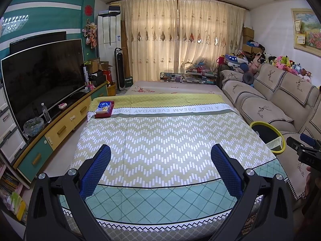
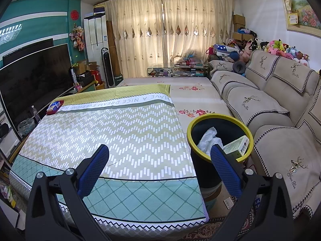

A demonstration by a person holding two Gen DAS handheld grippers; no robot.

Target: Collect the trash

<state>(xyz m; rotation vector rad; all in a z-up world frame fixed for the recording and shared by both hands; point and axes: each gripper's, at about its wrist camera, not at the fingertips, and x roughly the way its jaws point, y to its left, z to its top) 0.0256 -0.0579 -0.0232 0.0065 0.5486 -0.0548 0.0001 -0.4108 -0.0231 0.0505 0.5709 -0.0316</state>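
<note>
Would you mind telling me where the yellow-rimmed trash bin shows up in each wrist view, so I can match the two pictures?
Left wrist view: the yellow-rimmed trash bin sits at the right edge, beside the table's right side, partly cut off by the tablecloth.
Right wrist view: it stands right of centre, between table and sofa, behind the right finger, holding a white crumpled tissue and a box.
Shared landmark: the red tissue box on the table's far left corner.

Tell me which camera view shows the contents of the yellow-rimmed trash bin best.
The right wrist view. It looks down into the trash bin, showing a crumpled white tissue and a small box inside. The left wrist view catches only part of the bin at the table's edge, with the box partly visible.
</note>
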